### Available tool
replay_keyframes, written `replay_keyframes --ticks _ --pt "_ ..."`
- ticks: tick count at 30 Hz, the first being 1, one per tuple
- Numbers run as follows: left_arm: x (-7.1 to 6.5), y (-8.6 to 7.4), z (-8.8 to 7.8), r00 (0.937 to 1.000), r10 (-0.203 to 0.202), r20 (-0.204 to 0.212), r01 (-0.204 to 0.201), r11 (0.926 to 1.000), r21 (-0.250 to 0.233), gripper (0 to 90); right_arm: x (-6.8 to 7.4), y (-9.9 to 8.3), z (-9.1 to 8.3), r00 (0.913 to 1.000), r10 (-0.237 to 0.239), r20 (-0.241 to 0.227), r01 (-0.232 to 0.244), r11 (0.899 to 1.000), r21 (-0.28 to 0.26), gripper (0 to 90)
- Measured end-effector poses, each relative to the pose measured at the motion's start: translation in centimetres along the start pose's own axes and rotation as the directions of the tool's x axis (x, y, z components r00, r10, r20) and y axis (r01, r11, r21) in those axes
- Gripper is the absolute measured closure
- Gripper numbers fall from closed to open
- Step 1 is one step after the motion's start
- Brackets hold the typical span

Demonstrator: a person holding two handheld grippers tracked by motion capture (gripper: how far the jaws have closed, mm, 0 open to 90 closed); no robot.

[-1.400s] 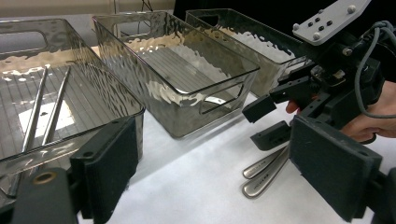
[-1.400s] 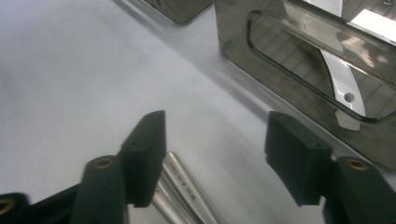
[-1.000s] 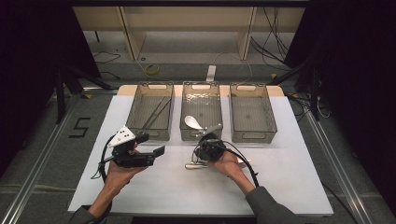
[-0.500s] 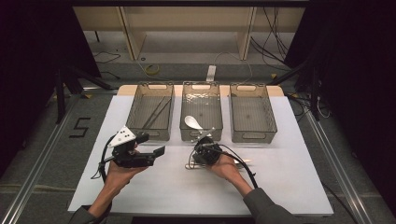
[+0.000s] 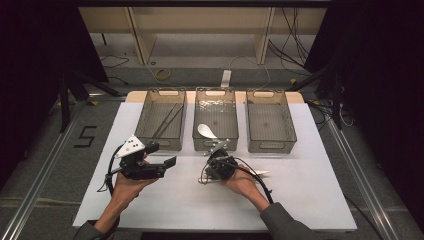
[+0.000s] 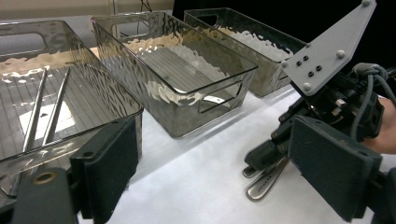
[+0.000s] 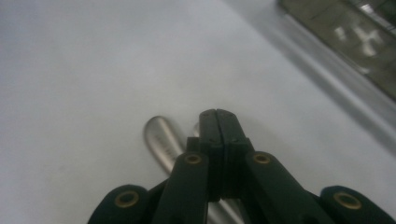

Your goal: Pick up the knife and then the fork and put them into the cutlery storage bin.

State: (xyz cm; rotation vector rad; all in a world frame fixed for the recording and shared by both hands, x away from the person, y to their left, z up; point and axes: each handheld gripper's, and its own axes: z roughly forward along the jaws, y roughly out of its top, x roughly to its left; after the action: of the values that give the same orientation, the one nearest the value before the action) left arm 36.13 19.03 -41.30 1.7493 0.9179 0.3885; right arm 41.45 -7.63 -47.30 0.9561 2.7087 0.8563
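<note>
Low over the white table [image 5: 300,200], my right gripper [image 5: 209,172] is shut on the handle of a metal utensil [image 7: 161,140]. The handle runs in under the closed jaws [image 7: 217,114]. In the left gripper view the right gripper [image 6: 262,156] rests on two metal handles [image 6: 261,184] lying side by side. My left gripper [image 5: 167,167] hovers to its left, pointing right, open and holding nothing [image 6: 222,158].
Three clear bins stand in a row at the back. The left bin [image 5: 161,144] holds two metal rods [image 5: 165,122]. A white spoon [image 5: 206,131] lies in the middle bin [image 5: 216,146]. Nothing is in the right bin [image 5: 271,146]. Cables trail from both grippers.
My right gripper has dropped from above the table down onto the utensils and turned over them. The left gripper has held its place.
</note>
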Motion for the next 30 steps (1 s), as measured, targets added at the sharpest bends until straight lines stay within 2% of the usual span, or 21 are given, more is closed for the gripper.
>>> replay_keyframes --ticks 2,4,5,9,11,17,20,24,30 --pt "0.0 0.0 0.0 1.0 0.0 0.001 0.0 1.0 -0.002 15.5 -0.3 0.0 0.1 0.9998 0.018 0.005 -0.018 1.0 0.001 90.0" --pt "0.0 0.0 0.0 1.0 -0.005 0.001 0.005 1.0 -0.003 15.5 -0.7 -0.1 0.4 0.9994 0.017 0.032 -0.017 1.0 0.003 90.0" --pt "0.0 0.0 0.0 1.0 0.0 0.001 0.0 1.0 0.001 15.5 -0.9 -0.2 0.4 0.9991 0.039 0.019 -0.039 0.999 0.007 90.0" --pt "0.0 0.0 0.0 1.0 -0.007 0.0 0.007 1.0 -0.005 15.5 -0.7 -0.1 0.4 0.9992 0.021 0.033 -0.022 1.0 0.012 90.0" --pt "0.0 0.0 0.0 1.0 0.0 -0.001 0.0 1.0 0.0 15.5 -0.7 -0.1 0.3 0.999 0.039 0.021 -0.04 0.999 0.022 90.0" --pt "0.0 0.0 0.0 1.0 -0.006 -0.003 0.006 1.0 -0.002 15.5 -0.5 -0.2 0.1 0.9996 0.026 0.012 -0.026 0.999 0.043 90.0" --pt "0.0 0.0 -0.1 0.9999 -0.01 -0.003 0.01 0.9999 -0.005 15.5 -0.4 -0.2 0.0 0.9994 0.034 0.003 -0.034 0.998 0.058 90.0" --pt "0.1 0.0 -0.1 1.0 -0.007 -0.005 0.007 1.0 -0.002 15.5 0.0 -0.4 -0.1 0.9997 0.02 0.011 -0.021 0.998 0.065 90.0" --pt "0.1 -0.1 -0.2 0.9999 -0.009 -0.007 0.009 1.0 -0.004 15.5 0.3 -1.2 -0.7 0.9996 0.02 -0.021 -0.019 0.997 0.075 90.0"
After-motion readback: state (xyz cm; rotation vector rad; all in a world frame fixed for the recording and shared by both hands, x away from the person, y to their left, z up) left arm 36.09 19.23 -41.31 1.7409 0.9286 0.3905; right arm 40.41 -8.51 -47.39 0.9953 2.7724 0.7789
